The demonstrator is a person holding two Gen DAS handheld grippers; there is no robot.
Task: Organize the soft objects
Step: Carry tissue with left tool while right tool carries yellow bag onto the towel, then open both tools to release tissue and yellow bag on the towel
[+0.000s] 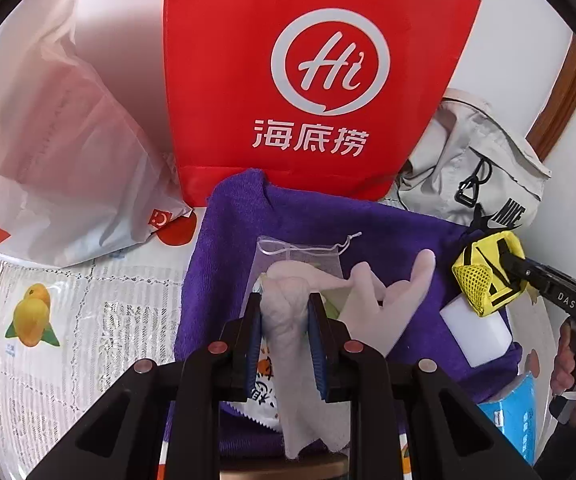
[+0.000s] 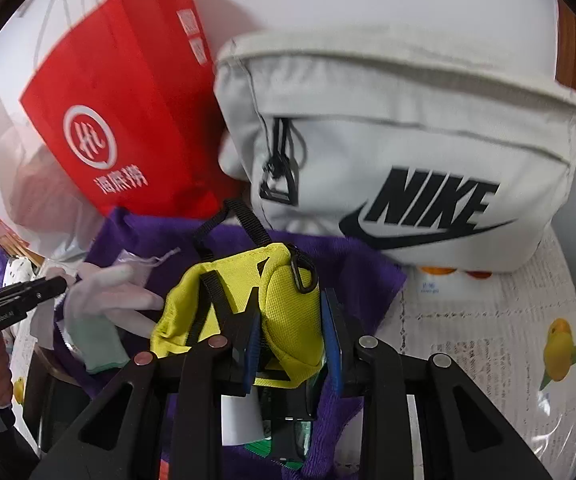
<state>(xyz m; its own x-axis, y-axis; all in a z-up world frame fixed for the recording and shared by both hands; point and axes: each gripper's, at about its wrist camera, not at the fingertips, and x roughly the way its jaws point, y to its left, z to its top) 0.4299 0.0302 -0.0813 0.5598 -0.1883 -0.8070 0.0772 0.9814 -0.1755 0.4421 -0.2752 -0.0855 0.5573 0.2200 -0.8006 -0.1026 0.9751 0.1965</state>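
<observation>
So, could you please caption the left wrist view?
Left gripper holds a white glove above a purple towel.

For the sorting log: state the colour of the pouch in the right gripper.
Yellow with black straps; the pouch shows best in the right wrist view.

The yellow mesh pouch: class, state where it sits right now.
The yellow mesh pouch is pinched in the right claw, above the purple towel, in front of the grey Nike bag.
</observation>
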